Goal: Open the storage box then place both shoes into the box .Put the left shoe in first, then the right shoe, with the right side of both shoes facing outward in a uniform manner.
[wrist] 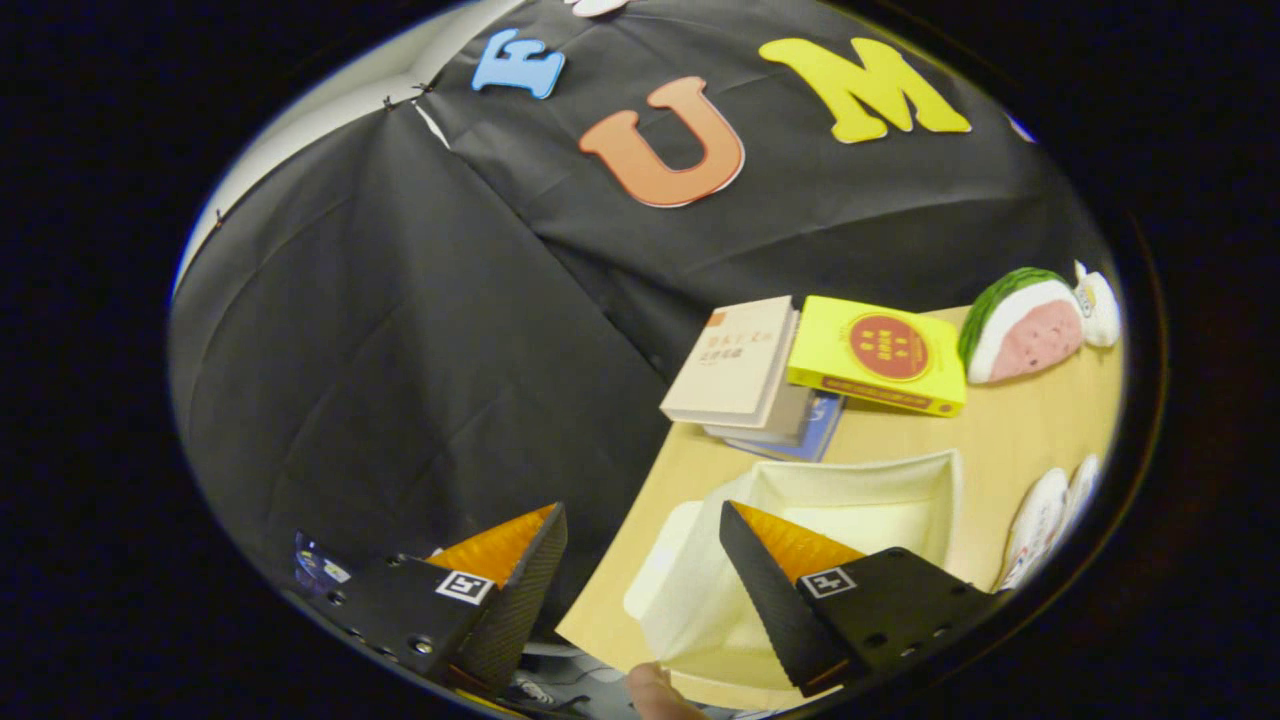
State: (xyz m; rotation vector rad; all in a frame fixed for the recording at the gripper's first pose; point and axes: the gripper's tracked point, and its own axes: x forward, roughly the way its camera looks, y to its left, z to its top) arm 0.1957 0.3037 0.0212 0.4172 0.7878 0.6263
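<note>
Currently, gripper (640, 520) spread wide and holding nothing, open white plastic storage box (850, 500) on the light wooden bench (1020, 440) behind its right finger, white shoes (1045, 520) right of the box, stacked books (740, 370) beyond.

Your work surface is a light wooden table (900, 440), seen tilted. On it: a white storage box (850, 500), open, near the table's edge just ahead of your gripper (640, 520), whose fingers stand apart, gripping nothing. Beyond the box, a stack of books (745, 375) touches a yellow book (880, 355). Past those, a watermelon-slice plush (1020, 325). Beside the box, white shoes (1045, 520), partly cut off.
</note>
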